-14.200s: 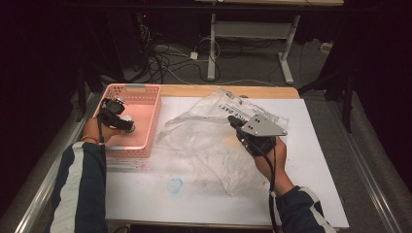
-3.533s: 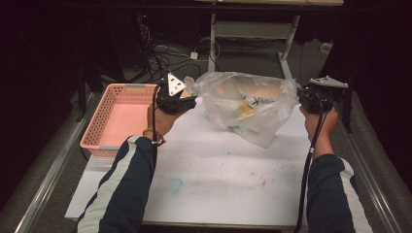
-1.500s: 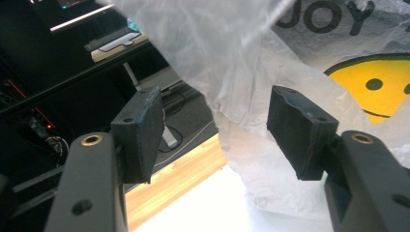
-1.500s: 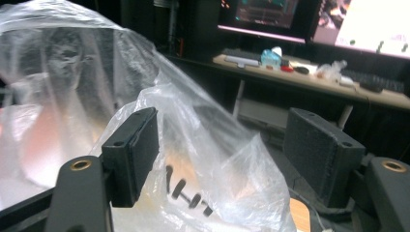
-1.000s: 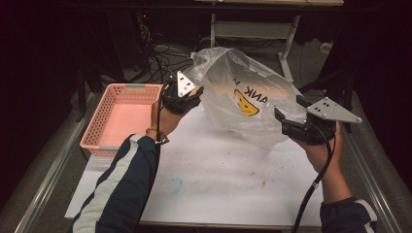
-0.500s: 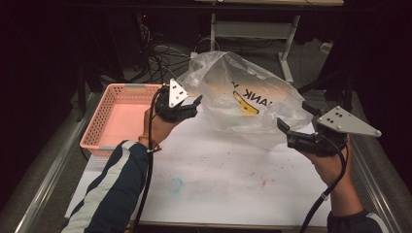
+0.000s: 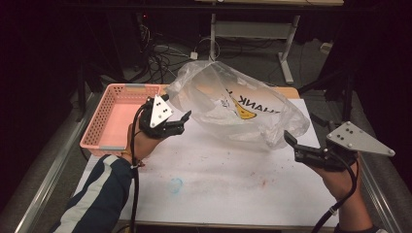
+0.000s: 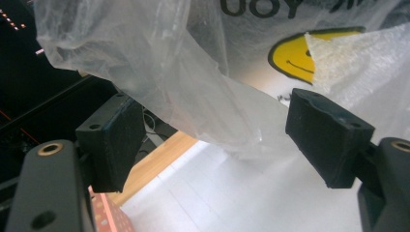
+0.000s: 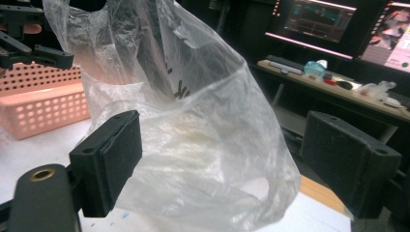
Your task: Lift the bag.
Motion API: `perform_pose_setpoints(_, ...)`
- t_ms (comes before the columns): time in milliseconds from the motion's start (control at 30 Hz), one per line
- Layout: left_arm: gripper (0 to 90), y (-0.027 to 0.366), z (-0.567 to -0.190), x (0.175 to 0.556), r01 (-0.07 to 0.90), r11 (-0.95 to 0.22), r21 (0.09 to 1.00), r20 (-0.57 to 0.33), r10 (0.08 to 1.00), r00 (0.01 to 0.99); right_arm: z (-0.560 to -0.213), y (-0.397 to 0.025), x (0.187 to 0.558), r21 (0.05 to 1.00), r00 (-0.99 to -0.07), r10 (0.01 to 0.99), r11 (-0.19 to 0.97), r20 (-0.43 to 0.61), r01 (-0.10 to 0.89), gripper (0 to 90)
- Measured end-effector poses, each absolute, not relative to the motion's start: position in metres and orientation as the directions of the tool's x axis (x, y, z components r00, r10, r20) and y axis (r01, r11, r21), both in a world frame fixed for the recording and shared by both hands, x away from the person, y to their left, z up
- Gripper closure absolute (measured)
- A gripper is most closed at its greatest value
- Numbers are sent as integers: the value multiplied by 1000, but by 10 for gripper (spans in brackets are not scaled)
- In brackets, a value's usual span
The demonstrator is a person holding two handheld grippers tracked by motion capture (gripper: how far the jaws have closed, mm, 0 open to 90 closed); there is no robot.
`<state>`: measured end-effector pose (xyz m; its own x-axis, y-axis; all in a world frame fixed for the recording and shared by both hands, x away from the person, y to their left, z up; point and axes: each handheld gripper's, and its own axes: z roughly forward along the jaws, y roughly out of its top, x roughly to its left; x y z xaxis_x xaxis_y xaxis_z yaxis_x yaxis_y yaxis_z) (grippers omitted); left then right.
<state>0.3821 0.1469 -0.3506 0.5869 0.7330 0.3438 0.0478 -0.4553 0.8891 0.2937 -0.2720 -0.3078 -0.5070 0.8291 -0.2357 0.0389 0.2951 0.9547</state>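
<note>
Far left on table [image 7: 218, 170]: pink basket [image 7: 114, 121], perforated walls, sitting at table's left edge. Just right of it, left hand-held gripper [image 7: 180, 120] w/ grey three-cornered plate on top, held above table, jaws pointing right toward clear plastic bag [image 7: 233, 109]. In left gripper view, left hand-held gripper [image 8: 212, 140] w/ jaws spread wide apart, nothing pinched; bag film [image 8: 193, 72] hanging in front of and above the gap, yellow smiley print visible at upper right. Cannot tell if film touches the pads.

Centre: bag puffed up, standing over rear middle of table, between both grippers, black letters and yellow smiley on its side; lower right corner drooping toward right hand-held gripper [image 7: 294, 145].

Right: right hand-held gripper held over table's right edge, pointing left at bag corner, just beside it. In right gripper view, right hand-held gripper [image 9: 217, 164] also w/ jaws wide apart, not clamping; bag [image 9: 193, 121] bulging between and beyond them, basket [image 9: 43, 106] behind at left.
</note>
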Motion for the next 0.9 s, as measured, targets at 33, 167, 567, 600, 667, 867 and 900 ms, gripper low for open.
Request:
perform_pose_setpoints(33,215,149,-353,379,49,-458,887,345,732,588,-310,-272,292,953,-515,824,301,-238,42,154)
perform_pose_setpoints(167,187,161,-363,368,64,-445,893,323,734,598,-320,-271,288,949,-542,809,310,-230,61,154)
perform_pose_setpoints(567,183,185,-390,336,64,-476,877,345,718,604,-356,-272,294,928,-603,771,349,-206,128,160)
perform_pose_setpoints(600,183,187,-391,334,65,-480,875,348,717,604,-358,-271,294,926,-604,769,354,-209,132,161)
perform_pose_setpoints(667,183,191,-395,329,64,-486,871,356,716,601,-363,-270,296,920,-601,768,370,-222,132,162)
perform_pose_setpoints(867,183,203,-404,317,73,-494,867,359,718,595,-375,-270,300,915,-608,763,377,-218,145,165)
perform_pose_setpoints(900,183,205,-405,316,74,-493,867,358,719,596,-378,-270,300,913,-610,762,381,-218,148,165)
